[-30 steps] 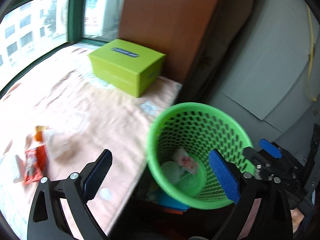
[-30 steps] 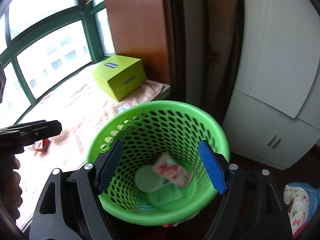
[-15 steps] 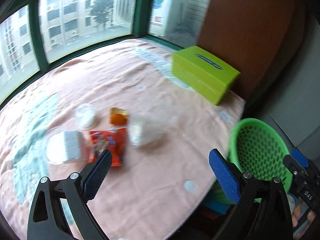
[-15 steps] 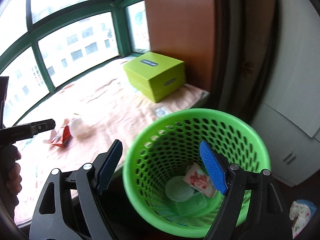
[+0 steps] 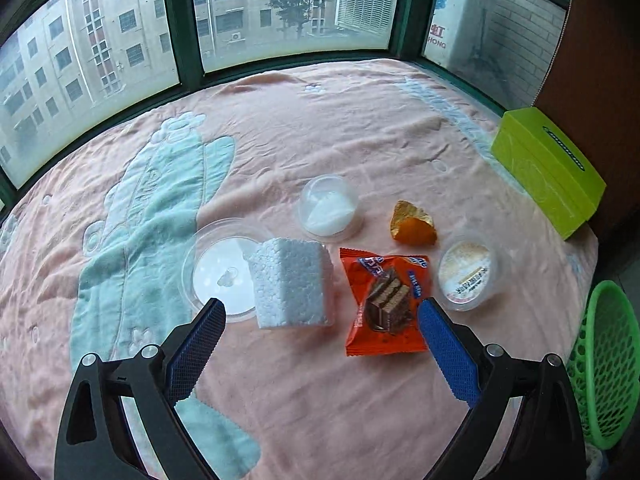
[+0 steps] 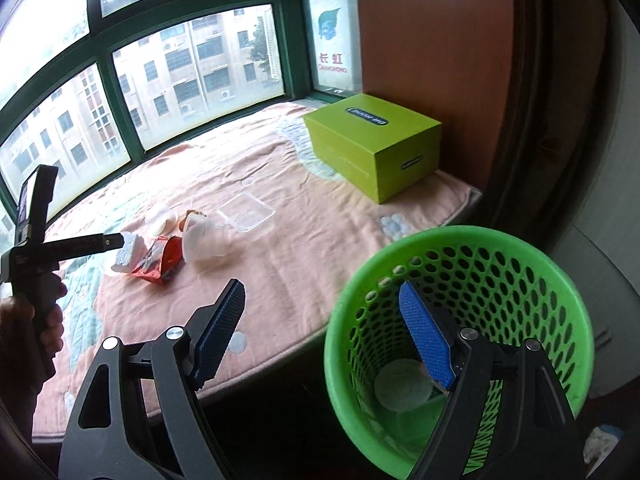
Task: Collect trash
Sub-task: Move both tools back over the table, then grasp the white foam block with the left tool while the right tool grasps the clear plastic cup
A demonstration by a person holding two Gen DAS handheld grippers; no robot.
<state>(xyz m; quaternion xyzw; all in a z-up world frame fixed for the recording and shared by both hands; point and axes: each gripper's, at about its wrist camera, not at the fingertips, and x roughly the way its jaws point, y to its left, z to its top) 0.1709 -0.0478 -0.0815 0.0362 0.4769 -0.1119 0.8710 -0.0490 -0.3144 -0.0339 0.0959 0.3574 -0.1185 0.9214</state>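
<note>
left wrist view shows the left gripper [image 5: 320, 320] wide open and holding nothing, hovering over a pink blanket [image 5: 320, 128] with six pieces of trash before it. one white foam block [image 5: 290, 282] and one orange snack wrapper [image 5: 384, 304] lie between the two blue pads [image 5: 448, 354], lower than them on the blanket. left of the foam is one clear round lid [image 5: 216, 268], touching it. behind are one clear cup [image 5: 329, 209] with white inside and one crumpled gold wrapper [image 5: 412, 224]. right of the snack wrapper sits one small tub [image 5: 468, 270] with a printed label. one lime box [image 5: 548, 174] stands at the far right by the wall, and one green basket [image 5: 604, 364] is at the right edge, beside the blanket. right wrist view shows the right gripper [image 6: 320, 336] also wide open and empty, its right pad over the mouth of the basket [image 6: 520, 264]. inside the basket i can count one round clear lid [image 6: 404, 386]; more things below it are too blurred to count. from this side one more clear square tray [image 6: 246, 212] lies on the blanket behind the trash group, so seven pieces are outside the basket. the left gripper [image 6: 114, 242] is seen from the side next to the foam block [image 6: 128, 256].
</note>
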